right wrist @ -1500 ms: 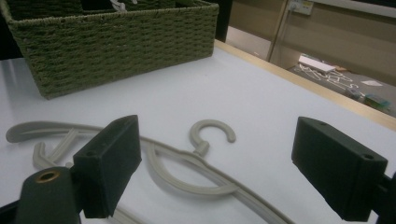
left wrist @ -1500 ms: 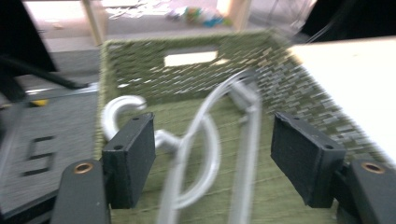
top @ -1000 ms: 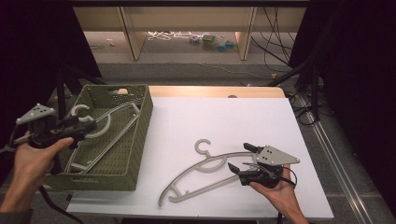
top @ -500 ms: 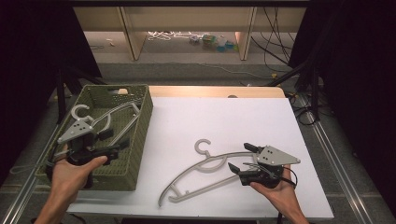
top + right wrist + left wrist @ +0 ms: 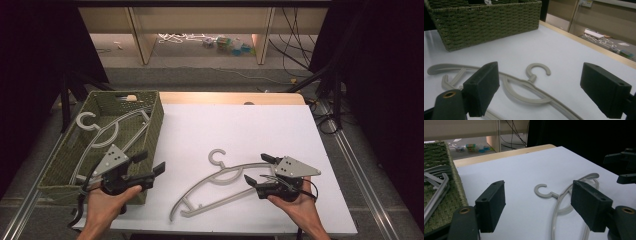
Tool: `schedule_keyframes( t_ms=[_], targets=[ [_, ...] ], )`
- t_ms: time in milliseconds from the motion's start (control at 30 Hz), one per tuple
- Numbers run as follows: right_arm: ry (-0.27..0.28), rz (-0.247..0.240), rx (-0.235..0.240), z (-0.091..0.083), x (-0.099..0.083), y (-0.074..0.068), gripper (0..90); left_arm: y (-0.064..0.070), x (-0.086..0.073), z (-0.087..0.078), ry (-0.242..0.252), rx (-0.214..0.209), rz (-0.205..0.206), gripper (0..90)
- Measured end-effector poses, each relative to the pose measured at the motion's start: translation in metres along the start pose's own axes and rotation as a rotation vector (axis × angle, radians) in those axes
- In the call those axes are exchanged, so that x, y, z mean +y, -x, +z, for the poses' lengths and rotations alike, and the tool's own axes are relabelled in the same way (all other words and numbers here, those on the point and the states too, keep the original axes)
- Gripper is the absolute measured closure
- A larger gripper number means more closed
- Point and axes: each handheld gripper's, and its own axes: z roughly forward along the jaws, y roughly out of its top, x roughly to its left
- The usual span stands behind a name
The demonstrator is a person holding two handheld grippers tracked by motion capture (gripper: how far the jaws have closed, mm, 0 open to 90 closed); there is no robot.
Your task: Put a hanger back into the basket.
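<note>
Flat on the white table (image 5: 250, 120) lies a pale grey plastic hanger (image 5: 220, 186), its arms curved, its hook (image 5: 216, 156) pointing toward twelve o'clock. It rests between the two tongs. The right gripper (image 5: 256, 170) sits at the hanger's three o'clock, jaws spread wide and empty, one black jaw just over the tip of the hanger's arm; in the right gripper view the hook (image 5: 537, 69) lies between the jaws. The left gripper (image 5: 150, 164) is at the hanger's nine o'clock, just beside the near corner of the green woven basket (image 5: 152, 135), jaws likewise released, aimed toward three o'clock. Each hand grips its tool from beneath, forearms entering at six o'clock. Another hanger (image 5: 107, 135) lies in the basket.
</note>
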Motion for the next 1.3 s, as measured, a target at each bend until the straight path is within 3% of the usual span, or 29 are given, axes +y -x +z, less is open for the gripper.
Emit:
schedule_keyframes(
  t_ms=[167, 233, 467, 633, 733, 900, 967, 1133, 1300],
  targets=[
    [0.003, 0.004, 0.004, 0.000, -0.001, 0.001, 16.4, 0.010, -0.012, 0.009, 0.002, -0.033, -0.006, 26.9],
    [0.006, 0.004, 0.009, 0.000, -0.001, 0.002, 16.4, 0.011, -0.022, 0.015, 0.016, -0.056, -0.047, 26.8],
    [-0.007, 0.024, 0.015, -0.003, -0.003, 0.001, 16.3, 0.014, -0.039, 0.022, 0.000, -0.057, -0.024, 26.2],
    [0.002, 0.007, 0.004, -0.003, -0.004, 0.001, 16.4, 0.014, -0.037, 0.020, 0.022, -0.064, 0.010, 25.7],
    [-0.007, 0.015, 0.010, -0.002, -0.005, 0.001, 16.3, 0.012, -0.037, 0.017, 0.034, -0.043, 0.037, 25.3],
    [-0.004, 0.003, 0.007, -0.001, -0.006, 0.003, 16.3, 0.009, -0.038, 0.016, 0.025, -0.050, 0.035, 22.4],
    [-0.022, 0.017, 0.030, 0.000, -0.006, 0.003, 16.2, 0.010, -0.039, 0.016, 0.024, -0.052, 0.034, 21.4],
    [-0.043, -0.018, 0.017, 0.004, -0.003, 0.010, 16.1, 0.011, -0.042, 0.017, 0.022, -0.067, 0.030, 19.8],
    [-0.116, -0.058, 0.042, 0.014, 0.000, 0.024, 16.4, 0.011, -0.042, 0.016, 0.012, -0.056, 0.050, 19.8]
  ],
)
